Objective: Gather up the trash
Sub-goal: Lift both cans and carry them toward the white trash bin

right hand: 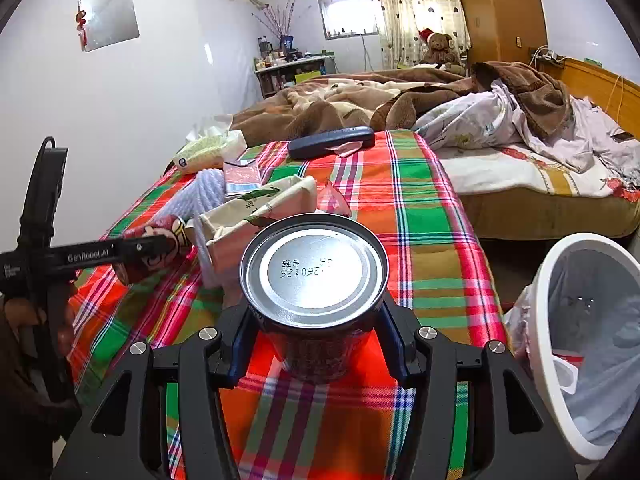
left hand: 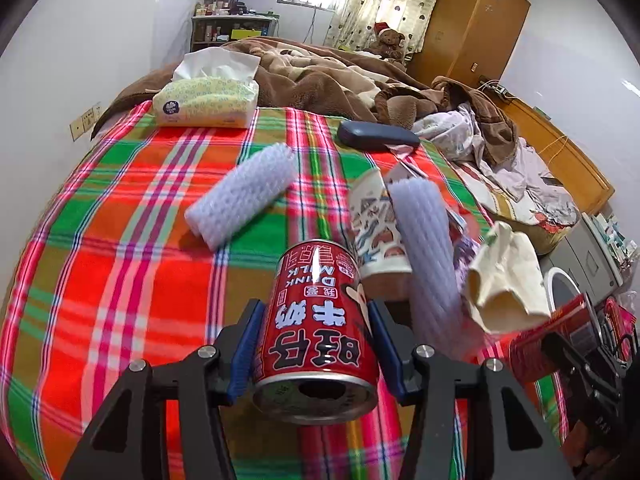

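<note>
Trash is spread over a plaid-covered surface [right hand: 432, 216] of red, green and orange cloth beside the bed, and two pieces of it are already in hand. Nearest in the left wrist view, the left gripper [left hand: 316, 344] is clamped on a red drink can with white lettering [left hand: 320, 320], the blue pads pressing its sides and the opened top facing the camera. In the right wrist view the right gripper [right hand: 314, 334] holds a second can with a plain silver end [right hand: 314, 268], its base turned toward the lens and the pads set against its wall.

Just to the right, below the edge of the cloth, stands a white plastic bin with a pale liner bag [right hand: 592, 344], with some waste already inside. Farther out on the cloth lie a white paper cup with coloured drawings [left hand: 378, 224], a torn cream paper carton [left hand: 504, 276] and two white foam net sleeves, one near the cup [left hand: 426, 240] and one alone to the left [left hand: 244, 192]. Beyond them are a dark blue case [left hand: 376, 134] and a yellow-green tissue pack [left hand: 208, 100], then rumpled brown blankets on the bed.

The step in hand looks like carrying both cans to the bin. The right gripper seems closer to it, so the next move calls for swinging that can over the white rim and spreading the pads, then the left can likewise.
</note>
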Demonstrator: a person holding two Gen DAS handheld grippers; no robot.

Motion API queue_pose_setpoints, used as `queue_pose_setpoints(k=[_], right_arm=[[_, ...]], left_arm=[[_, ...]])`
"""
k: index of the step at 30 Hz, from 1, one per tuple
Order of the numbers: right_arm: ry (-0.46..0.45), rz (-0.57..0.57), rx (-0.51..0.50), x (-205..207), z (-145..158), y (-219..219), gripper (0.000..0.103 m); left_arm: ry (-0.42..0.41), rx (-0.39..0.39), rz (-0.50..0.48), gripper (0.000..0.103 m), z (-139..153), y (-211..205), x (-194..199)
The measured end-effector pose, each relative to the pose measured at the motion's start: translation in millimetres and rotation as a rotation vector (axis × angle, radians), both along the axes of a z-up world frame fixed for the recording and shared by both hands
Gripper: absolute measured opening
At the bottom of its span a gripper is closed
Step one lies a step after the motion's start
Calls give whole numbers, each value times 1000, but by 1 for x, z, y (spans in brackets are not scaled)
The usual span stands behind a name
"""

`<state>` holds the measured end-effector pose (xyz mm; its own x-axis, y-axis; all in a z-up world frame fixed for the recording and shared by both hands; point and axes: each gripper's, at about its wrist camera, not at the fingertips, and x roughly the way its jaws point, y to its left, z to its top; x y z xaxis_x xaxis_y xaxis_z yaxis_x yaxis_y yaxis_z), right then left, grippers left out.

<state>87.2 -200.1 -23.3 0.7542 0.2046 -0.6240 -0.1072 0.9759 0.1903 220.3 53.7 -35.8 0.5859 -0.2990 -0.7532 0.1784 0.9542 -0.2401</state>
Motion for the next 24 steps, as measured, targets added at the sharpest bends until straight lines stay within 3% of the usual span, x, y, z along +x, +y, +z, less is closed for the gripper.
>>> queue_pose_setpoints(k=[6, 14, 24], right_arm=[[-8, -5, 5, -10, 2, -6, 55], [-12, -16, 3, -15, 4, -12, 55], [-33, -33, -1, -25, 9, -23, 55]], left_arm=[[26, -2, -9, 53, -10, -8, -19], [88, 18, -23, 53, -26, -16, -16], [54, 14, -15, 53, -10, -20, -31]])
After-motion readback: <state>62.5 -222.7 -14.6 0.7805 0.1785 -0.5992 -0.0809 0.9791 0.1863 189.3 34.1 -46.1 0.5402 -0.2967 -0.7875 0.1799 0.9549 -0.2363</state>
